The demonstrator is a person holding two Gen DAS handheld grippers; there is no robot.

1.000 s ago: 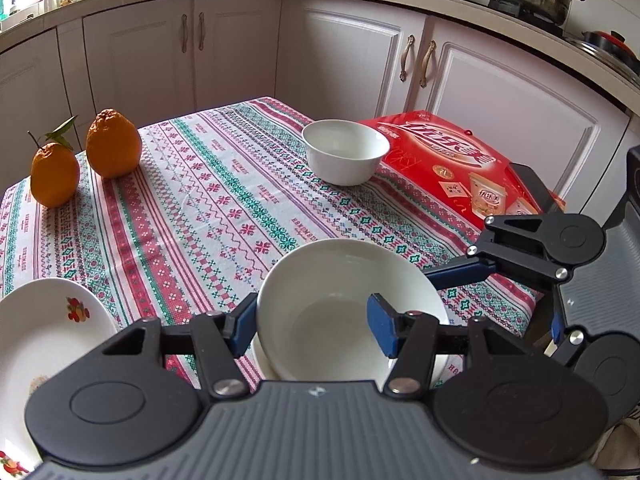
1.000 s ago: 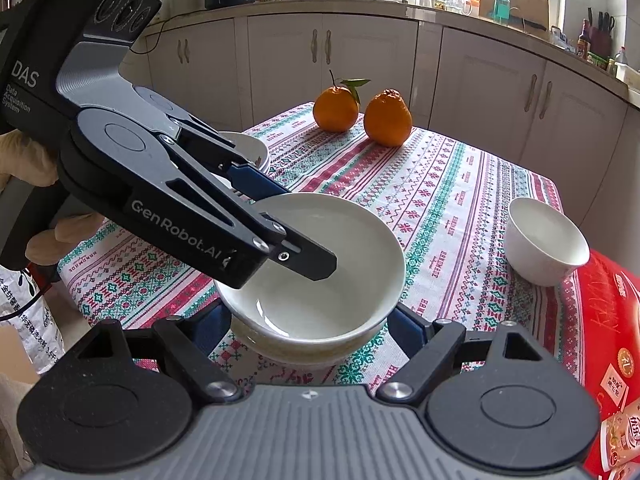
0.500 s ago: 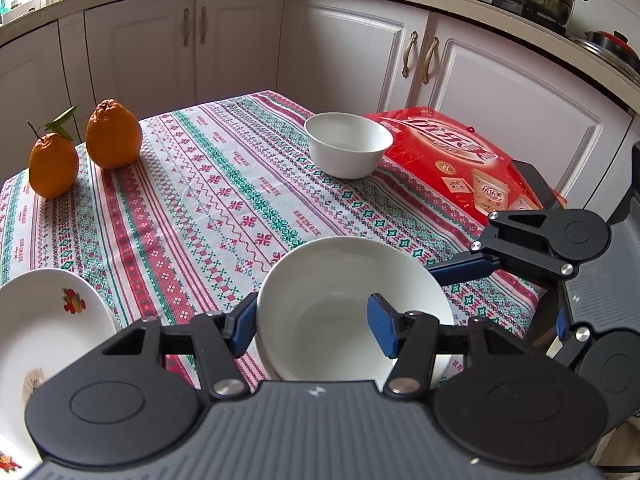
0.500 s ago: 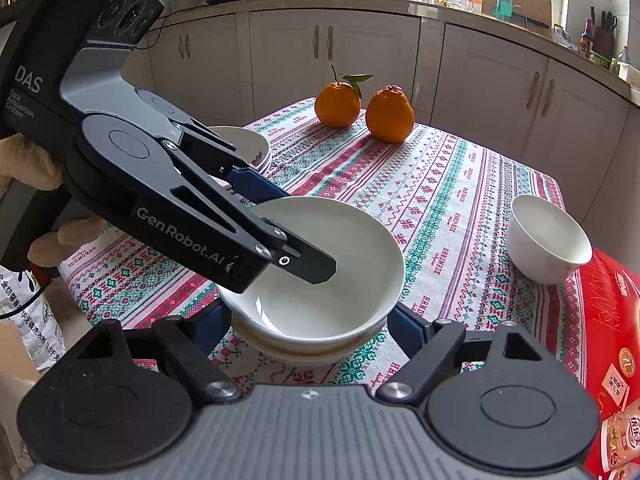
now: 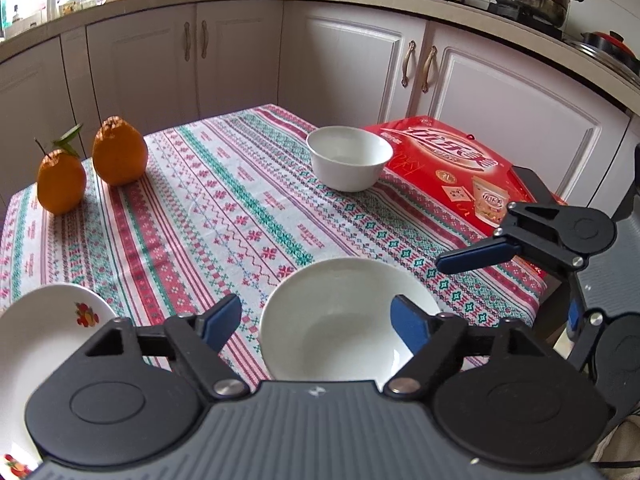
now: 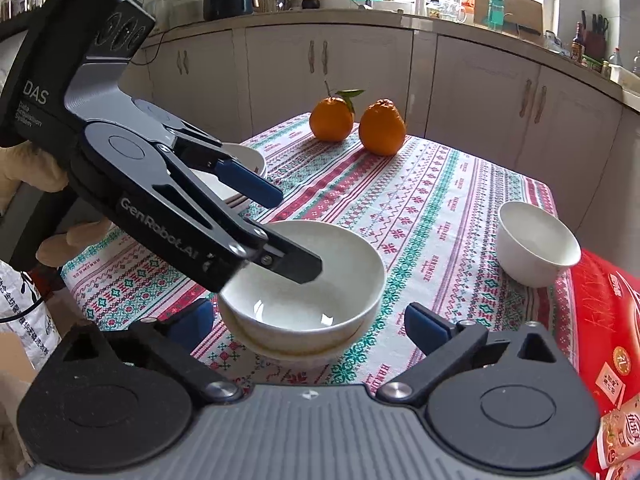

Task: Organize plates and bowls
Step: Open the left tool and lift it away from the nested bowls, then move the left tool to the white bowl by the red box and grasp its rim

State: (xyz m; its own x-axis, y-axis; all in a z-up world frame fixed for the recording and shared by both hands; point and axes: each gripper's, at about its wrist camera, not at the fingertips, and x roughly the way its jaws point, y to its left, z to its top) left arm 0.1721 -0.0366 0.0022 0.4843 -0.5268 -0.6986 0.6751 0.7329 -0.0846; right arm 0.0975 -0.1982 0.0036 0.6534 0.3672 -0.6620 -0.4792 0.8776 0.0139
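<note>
A wide white bowl [image 5: 340, 320] [image 6: 304, 288] sits stacked on another dish near the table's front edge. My left gripper [image 5: 316, 320] is open, raised just above the bowl's near rim, holding nothing; it also shows in the right wrist view [image 6: 280, 236]. My right gripper [image 6: 308, 324] is open, its fingers either side of the stacked bowls; one of its fingers [image 5: 476, 258] shows in the left wrist view. A small deep white bowl [image 5: 349, 158] [image 6: 536, 248] stands at the far right. A plate with a fruit print [image 5: 36, 344] lies at the left.
Two oranges [image 5: 90, 168] [image 6: 356, 124] stand at the far left corner of the patterned tablecloth [image 5: 224, 216]. A red box [image 5: 460, 168] lies along the right edge. Cabinets [image 5: 360, 68] surround the table.
My left gripper has opened, letting go of the wide bowl's rim, and has pulled up and back. The bowl stays on the stack. The right gripper has barely moved.
</note>
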